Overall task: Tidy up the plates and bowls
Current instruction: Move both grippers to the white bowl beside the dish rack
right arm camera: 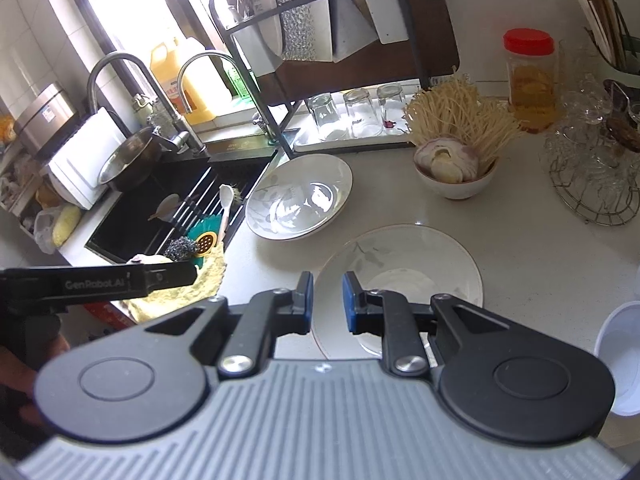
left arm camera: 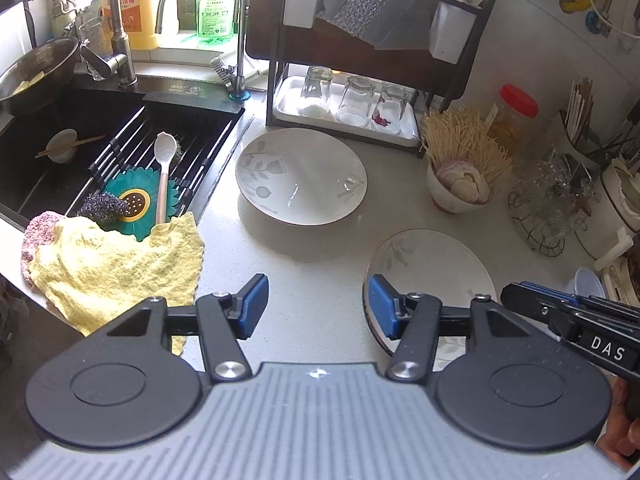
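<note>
Two white plates with grey leaf prints lie on the pale counter. The far plate (left arm camera: 301,176) (right arm camera: 299,197) sits in front of the dish rack. The near plate (left arm camera: 430,266) (right arm camera: 400,276) lies closer to me. My left gripper (left arm camera: 318,306) is open and empty above the counter, its right pad over the near plate's left rim. My right gripper (right arm camera: 327,302) is open with a narrow gap, empty, at the near plate's left rim; it also shows in the left wrist view (left arm camera: 560,308). A small bowl (left arm camera: 456,192) (right arm camera: 456,178) holds noodles and shells.
A black sink (left arm camera: 80,148) with a drain mat, spoon (left arm camera: 164,172) and scrubber lies to the left. A yellow cloth (left arm camera: 116,264) drapes over its edge. A dark rack (left arm camera: 360,60) holds upturned glasses (left arm camera: 354,100). A red-lidded jar (left arm camera: 516,116), a wire basket (right arm camera: 596,176) and a plastic container (right arm camera: 624,360) stand at the right.
</note>
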Motion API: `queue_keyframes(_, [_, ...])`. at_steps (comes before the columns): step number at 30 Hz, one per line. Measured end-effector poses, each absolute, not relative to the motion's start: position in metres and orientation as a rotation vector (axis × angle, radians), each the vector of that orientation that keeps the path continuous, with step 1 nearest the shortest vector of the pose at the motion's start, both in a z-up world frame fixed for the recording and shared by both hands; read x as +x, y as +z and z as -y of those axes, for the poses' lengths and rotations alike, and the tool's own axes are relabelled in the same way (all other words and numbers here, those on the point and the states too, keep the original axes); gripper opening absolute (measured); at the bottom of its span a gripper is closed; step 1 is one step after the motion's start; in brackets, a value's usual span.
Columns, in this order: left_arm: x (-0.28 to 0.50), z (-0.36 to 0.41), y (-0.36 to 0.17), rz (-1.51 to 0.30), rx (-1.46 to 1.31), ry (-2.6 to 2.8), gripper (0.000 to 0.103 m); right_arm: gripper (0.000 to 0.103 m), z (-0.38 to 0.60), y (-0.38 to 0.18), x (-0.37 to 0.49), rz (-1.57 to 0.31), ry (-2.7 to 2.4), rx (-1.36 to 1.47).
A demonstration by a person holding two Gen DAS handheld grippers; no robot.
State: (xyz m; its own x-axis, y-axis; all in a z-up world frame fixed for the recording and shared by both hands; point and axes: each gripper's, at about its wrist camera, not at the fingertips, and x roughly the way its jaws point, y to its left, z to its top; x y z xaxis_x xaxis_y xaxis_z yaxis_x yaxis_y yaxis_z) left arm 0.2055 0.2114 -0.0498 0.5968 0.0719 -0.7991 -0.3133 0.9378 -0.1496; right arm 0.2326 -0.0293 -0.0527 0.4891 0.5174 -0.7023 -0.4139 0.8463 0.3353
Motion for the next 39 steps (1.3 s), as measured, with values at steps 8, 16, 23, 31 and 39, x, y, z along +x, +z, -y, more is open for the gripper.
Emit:
queue_keyframes(8, [0.226, -0.245, -0.054, -0.916, -0.292, 0.172, 0.061, 0.020, 0.006, -0.056, 0.245, -0.899, 0.493, 0.170])
queue_keyframes(16, [0.256, -0.290, -0.068, -0.898, -0.285, 0.111, 0.062, 0.020, -0.020, -0.056, 0.265, -0.847, 0.469, 0.201])
queue_keyframes(23, [0.289, -0.330, -0.098, -0.939, -0.306, 0.099, 0.062, 0.057, -0.038, -0.068, 0.296, -0.865, 0.423, 0.244])
queue_keyframes(31, [0.332, -0.366, -0.131, -0.999, -0.359, 0.060, 0.062, 0.057, -0.071, -0.103, 0.338, -0.941, 0.378, 0.254])
queue_keyframes(39, [0.360, -0.391, -0.163, -1.057, -0.382, -0.027, 0.061, 0.056, -0.099, -0.140, 0.374, -1.027, 0.303, 0.264])
